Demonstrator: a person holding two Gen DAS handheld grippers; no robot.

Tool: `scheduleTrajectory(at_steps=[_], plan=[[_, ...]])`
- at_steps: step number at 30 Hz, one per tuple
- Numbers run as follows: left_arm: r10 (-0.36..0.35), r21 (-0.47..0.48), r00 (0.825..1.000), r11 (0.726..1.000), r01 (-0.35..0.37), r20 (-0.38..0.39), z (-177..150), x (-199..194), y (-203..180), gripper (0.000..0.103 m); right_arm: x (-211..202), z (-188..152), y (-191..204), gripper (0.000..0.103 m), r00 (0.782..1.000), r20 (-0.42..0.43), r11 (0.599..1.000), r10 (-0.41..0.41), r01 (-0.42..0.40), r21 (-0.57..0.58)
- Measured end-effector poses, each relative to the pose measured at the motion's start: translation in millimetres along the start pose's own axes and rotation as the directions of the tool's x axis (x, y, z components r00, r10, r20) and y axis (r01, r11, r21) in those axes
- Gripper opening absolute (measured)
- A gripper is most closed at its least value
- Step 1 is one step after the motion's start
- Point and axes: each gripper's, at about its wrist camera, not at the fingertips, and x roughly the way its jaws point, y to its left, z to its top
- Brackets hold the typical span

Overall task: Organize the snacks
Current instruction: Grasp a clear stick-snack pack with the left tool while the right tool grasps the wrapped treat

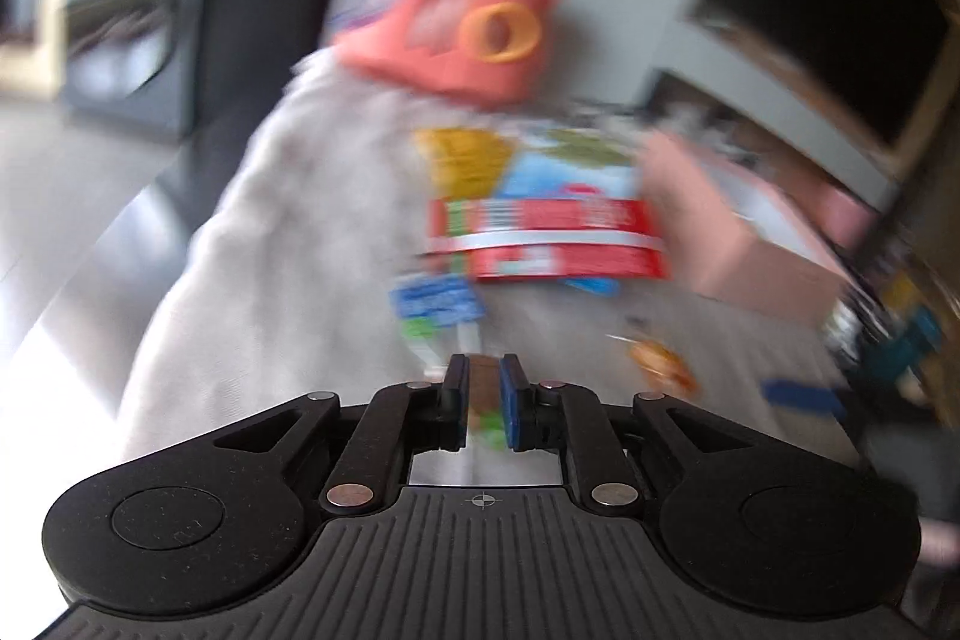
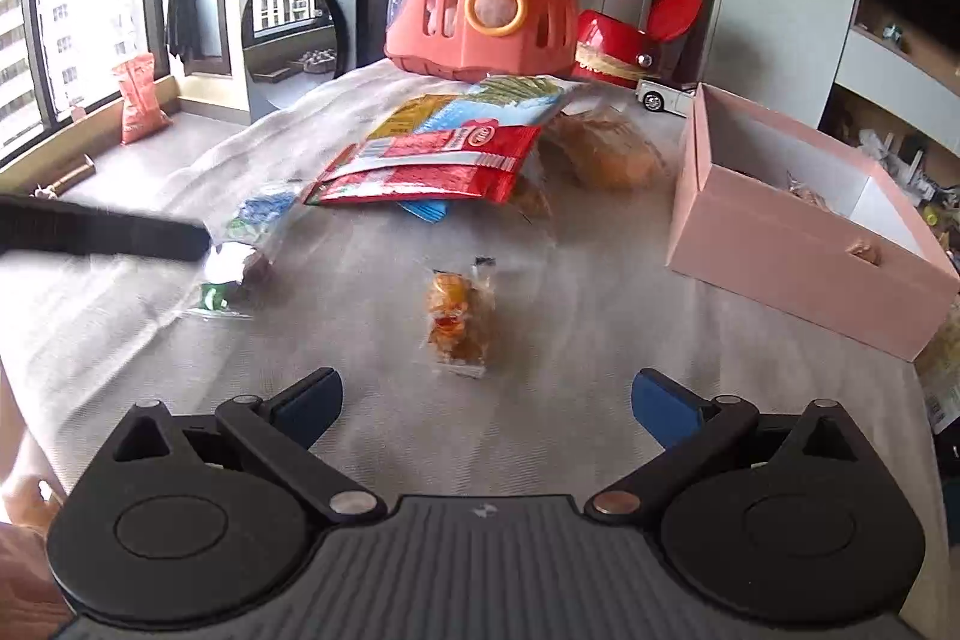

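My left gripper (image 1: 483, 370) is shut on a clear snack packet (image 1: 483, 403) with blue and green print; the same packet (image 2: 249, 250) shows in the right wrist view under the left gripper's dark finger (image 2: 120, 229). My right gripper (image 2: 486, 391) is open and empty above the cloth, just short of a small clear packet of orange snacks (image 2: 459, 316), also in the left wrist view (image 1: 660, 361). A large red, blue and yellow bag (image 2: 444, 145) lies further back (image 1: 540, 220). A pink box (image 2: 798, 232) stands open at the right. The left wrist view is blurred.
A grey cloth (image 2: 540, 430) covers the table. An orange toy carrier (image 2: 480, 4) and a red toy (image 2: 630, 40) stand at the back, with a small white toy car (image 2: 663, 95). Bread-like packets (image 2: 606, 151) lie behind the big bag. The table's left edge drops to the floor.
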Motion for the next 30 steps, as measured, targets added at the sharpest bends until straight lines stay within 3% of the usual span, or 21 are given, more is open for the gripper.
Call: scheduleTrajectory(at_steps=[2, 6, 10, 12, 14, 16, 17, 20, 21, 25, 30], plan=[[0.095, -0.007, 0.995, 0.995, -0.095, -0.022, 3.9, 9.2, -3.1, 0.014, 4.6, -1.9, -1.8, 0.103, 1.0, -0.016, 1.0, -0.013, 0.013, 0.007], [0.067, 0.132, 0.997, 0.989, -0.061, -0.043, -2.2, 21.7, -31.8, 0.022, 8.8, -6.7, -13.1, 0.103, 1.0, -0.023, 0.999, -0.005, 0.007, 0.053], [0.129, 0.349, 0.992, 0.929, -0.125, 0.011, -13.9, 28.7, -66.2, 0.026, 6.6, -12.1, -18.9, 0.103, 0.998, 0.004, 0.997, -0.058, 0.058, 0.059], [0.141, 0.392, 0.99, 0.909, -0.139, 0.024, -15.6, 30.9, -71.8, 0.027, 5.1, -16.5, -21.1, 0.103, 0.998, 0.014, 0.996, -0.053, 0.052, 0.067], [0.152, 0.415, 0.988, 0.897, -0.155, 0.04, -15.6, 32.5, -70.7, 0.035, 4.7, -18.6, -23.4, 0.103, 0.999, 0.015, 0.996, -0.043, 0.042, 0.085], [0.174, 0.385, 0.984, 0.906, -0.178, 0.044, -11.1, 33.7, -64.6, 0.045, 5.3, -18.7, -25.4, 0.103, 0.999, 0.013, 0.995, -0.034, 0.033, 0.097], [0.175, 0.34, 0.984, 0.924, -0.174, 0.028, -7.4, 34.3, -60.8, 0.043, 5.5, -19.3, -26.5, 0.103, 0.999, 0.012, 0.994, -0.03, 0.028, 0.104], [0.06, 0.152, 0.996, 0.987, -0.049, -0.073, 2.6, 39.0, -49.8, 0.042, 5.7, -20.4, -28.0, 0.103, 1.0, 0.014, 0.993, -0.017, 0.016, 0.115], [0.044, 0.127, 0.996, 0.991, -0.033, -0.082, 2.3, 41.0, -50.8, 0.043, 5.7, -20.3, -27.8, 0.103, 1.0, 0.015, 0.993, -0.016, 0.014, 0.116], [0.084, 0.218, 0.995, 0.973, -0.07, -0.055, -3.2, 51.6, -65.9, 0.052, 4.4, -21.6, -27.4, 0.103, 1.0, 0.021, 0.993, -0.015, 0.012, 0.115], [0.09, 0.278, 0.995, 0.957, -0.078, -0.031, -9.5, 56.4, -72.2, 0.055, 0.1, -24.5, -23.0, 0.103, 0.999, 0.048, 0.995, -0.021, 0.016, 0.094]])
